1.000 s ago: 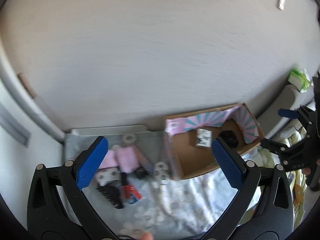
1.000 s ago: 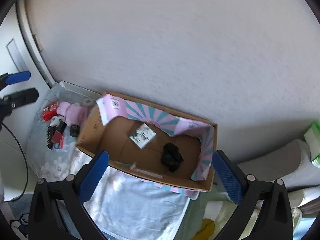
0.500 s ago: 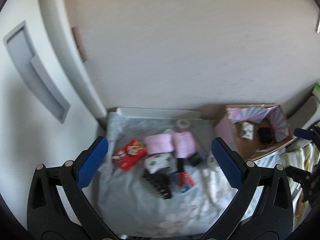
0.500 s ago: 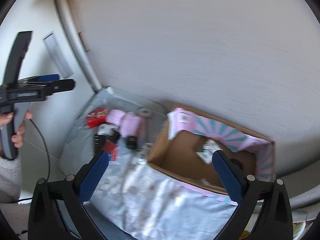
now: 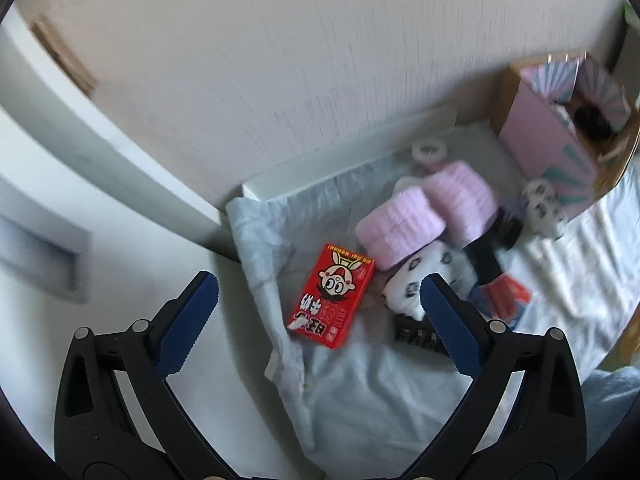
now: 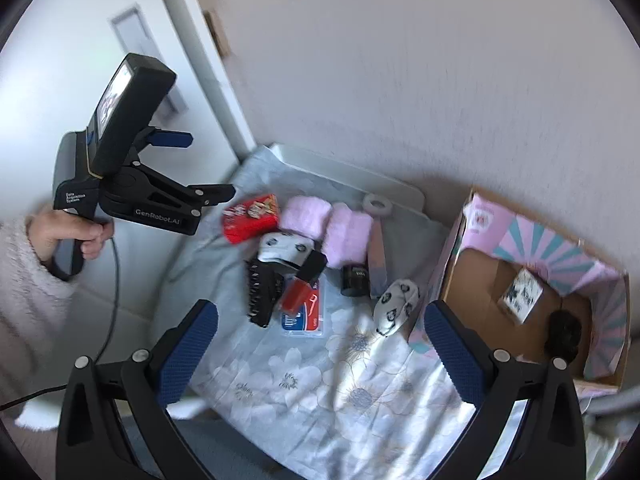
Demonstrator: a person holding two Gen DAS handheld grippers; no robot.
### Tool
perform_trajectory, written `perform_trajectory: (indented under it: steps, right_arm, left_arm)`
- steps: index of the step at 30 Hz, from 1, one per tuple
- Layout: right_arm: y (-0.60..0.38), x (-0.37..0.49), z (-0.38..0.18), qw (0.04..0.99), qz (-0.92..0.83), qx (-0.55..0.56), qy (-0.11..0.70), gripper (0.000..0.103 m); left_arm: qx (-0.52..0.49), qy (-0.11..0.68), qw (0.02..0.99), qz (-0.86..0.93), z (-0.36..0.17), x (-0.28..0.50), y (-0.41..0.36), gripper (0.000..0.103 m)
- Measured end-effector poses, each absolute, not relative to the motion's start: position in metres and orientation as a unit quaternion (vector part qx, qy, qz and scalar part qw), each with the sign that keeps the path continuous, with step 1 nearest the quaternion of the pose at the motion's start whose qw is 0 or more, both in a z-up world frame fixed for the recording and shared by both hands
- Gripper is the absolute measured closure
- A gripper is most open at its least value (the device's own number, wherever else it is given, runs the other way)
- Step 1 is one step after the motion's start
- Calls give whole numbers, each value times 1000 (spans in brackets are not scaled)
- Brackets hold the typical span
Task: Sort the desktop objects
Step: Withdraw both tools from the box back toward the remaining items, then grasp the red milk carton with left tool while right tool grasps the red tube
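So both hand-held grippers are spread wide with nothing between the blue pads. The left hand-held gripper (image 5: 318, 322) hangs right above the flat red cardboard snack box with the cartoon face (image 5: 332, 295), which lies at the near-left edge of the pile on the pale floral cloth (image 6: 352, 384); its long axis runs near-to-far, tilted a bit right. The right hand-held gripper (image 6: 320, 348) sits further back, over bare cloth near the black comb (image 6: 260, 292). I'd guess left goes first. Far right stands the open cardboard box with pink-and-teal lining (image 6: 480, 280), likely the drop spot.
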State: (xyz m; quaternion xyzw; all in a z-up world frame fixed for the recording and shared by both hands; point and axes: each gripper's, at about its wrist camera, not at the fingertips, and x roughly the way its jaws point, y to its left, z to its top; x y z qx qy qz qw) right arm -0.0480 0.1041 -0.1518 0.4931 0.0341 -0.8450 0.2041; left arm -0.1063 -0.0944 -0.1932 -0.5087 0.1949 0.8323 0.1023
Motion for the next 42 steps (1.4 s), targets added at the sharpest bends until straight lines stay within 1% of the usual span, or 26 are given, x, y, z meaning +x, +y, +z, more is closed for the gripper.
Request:
perform_trajectory:
  steps: [1, 2, 3, 4, 5, 6, 8, 12, 16, 21, 23, 31, 33, 34, 35, 36, 38, 40, 42]
  right_arm:
    - [100, -47, -160, 196, -847, 494, 29, 0]
    - [95, -47, -172, 184, -849, 495, 26, 0]
    - [91, -47, -182, 175, -850, 497, 23, 0]
    - [89, -47, -192, 164, -854, 494, 20, 3]
    - [86, -47, -203, 157, -855, 495, 14, 6]
    - [84, -48, -213, 151, -856, 495, 7, 7]
    - [80, -49, -228, 144, -858, 493, -5, 11]
    - [74, -51, -247, 142, -861, 488, -18, 15]
    - [71, -54, -253, 133, -872, 471, -23, 22]
    - [66, -58, -255, 120, -886, 447, -16, 26]
    - [63, -61, -259, 115, -888, 444, -11, 30]
    - [54, -71, -270, 112, -891, 441, -5, 42]
    - [53, -72, -272, 113, -892, 438, -1, 48]
    - [53, -72, -273, 116, -892, 438, 1, 58]
    - [53, -73, -274, 120, -892, 437, 3, 63]
    - [52, -73, -274, 122, -892, 436, 6, 65]
    - [51, -72, -275, 123, -892, 435, 12, 78]
    - [51, -72, -275, 127, -891, 435, 12, 83]
    - [53, -71, -274, 126, -892, 434, 13, 84]
  left_arm:
    - [-510, 195, 105, 831, -200, -108, -95, 3]
    - [-511, 193, 110, 830, -210, -111, -97, 6]
    - [-513, 192, 114, 829, -216, -112, -98, 12]
    - [-514, 192, 117, 828, -222, -113, -98, 16]
    - [-515, 192, 120, 827, -229, -114, -99, 22]
    - [-516, 193, 123, 826, -236, -116, -99, 24]
    - [-517, 196, 125, 824, -247, -117, -101, 25]
    - [-516, 201, 127, 823, -258, -114, -104, 26]
    - [-512, 202, 131, 824, -265, -113, -104, 28]
    - [-516, 203, 128, 822, -280, -114, -103, 31]
    - [-514, 201, 123, 825, -281, -112, -106, 32]
    - [-510, 194, 114, 830, -281, -106, -108, 37]
    - [-509, 192, 111, 832, -280, -103, -108, 37]
    - [-509, 190, 112, 832, -279, -102, -107, 37]
    - [-510, 188, 115, 831, -278, -100, -107, 39]
    - [-510, 189, 114, 831, -278, -100, -107, 43]
    - [-508, 185, 114, 834, -276, -98, -107, 45]
    - [-501, 177, 108, 840, -272, -97, -109, 46]
    - [-499, 170, 103, 844, -269, -96, -111, 48]
